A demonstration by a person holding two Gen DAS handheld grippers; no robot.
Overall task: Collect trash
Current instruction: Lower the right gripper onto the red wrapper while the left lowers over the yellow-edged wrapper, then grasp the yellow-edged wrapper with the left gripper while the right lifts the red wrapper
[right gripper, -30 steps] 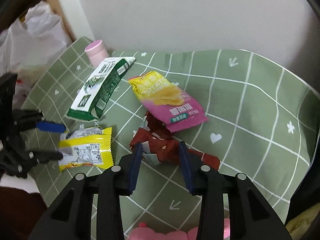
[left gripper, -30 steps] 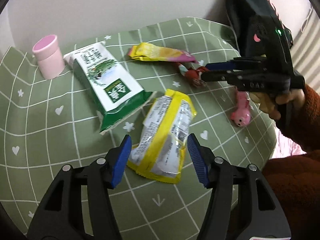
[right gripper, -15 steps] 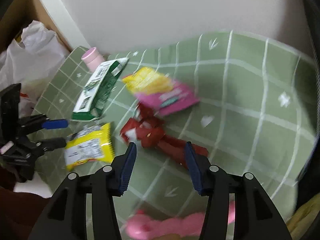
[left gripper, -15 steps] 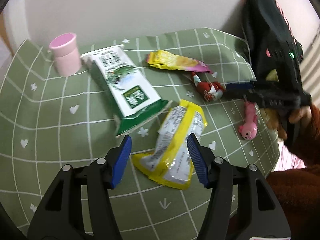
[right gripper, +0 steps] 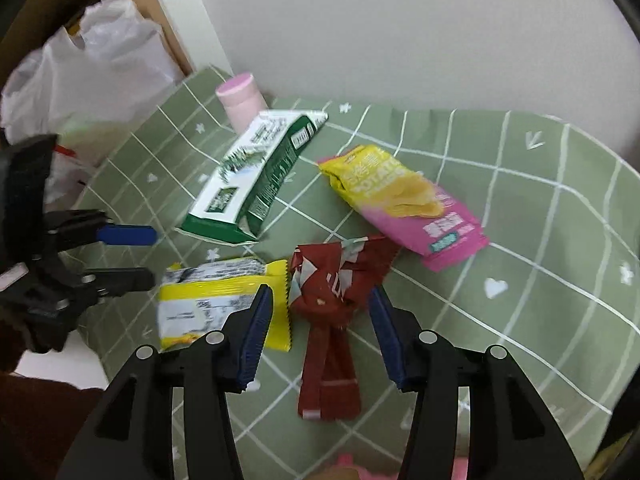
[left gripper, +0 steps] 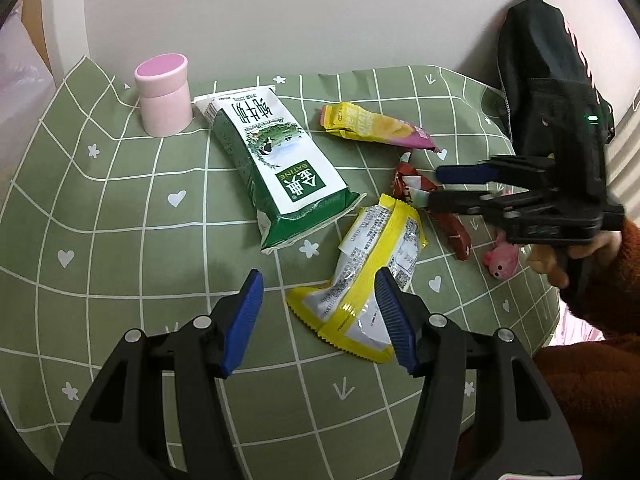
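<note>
A yellow-and-clear wrapper (left gripper: 376, 268) lies on the green checked cloth (left gripper: 120, 216); my left gripper (left gripper: 320, 322) is open just before its near end. A crumpled red wrapper (right gripper: 332, 296) lies between the open fingers of my right gripper (right gripper: 320, 332), which also shows in the left wrist view (left gripper: 452, 188). A green-and-white milk carton (left gripper: 272, 168) lies flat beyond. A yellow-and-pink chip bag (right gripper: 404, 204) lies further back. The yellow wrapper also shows in the right wrist view (right gripper: 216, 300), and my left gripper (right gripper: 132, 254) reaches in from the left.
A pink lidded cup (left gripper: 163, 94) stands at the cloth's back left. A pink pig toy (left gripper: 500, 264) lies at the right. A black bag (left gripper: 548, 76) stands at the back right. A white plastic bag in a cardboard box (right gripper: 80, 76) sits left of the table.
My left gripper has drawn back and left from the yellow wrapper. My right gripper has come down around the red wrapper, jaws open wider.
</note>
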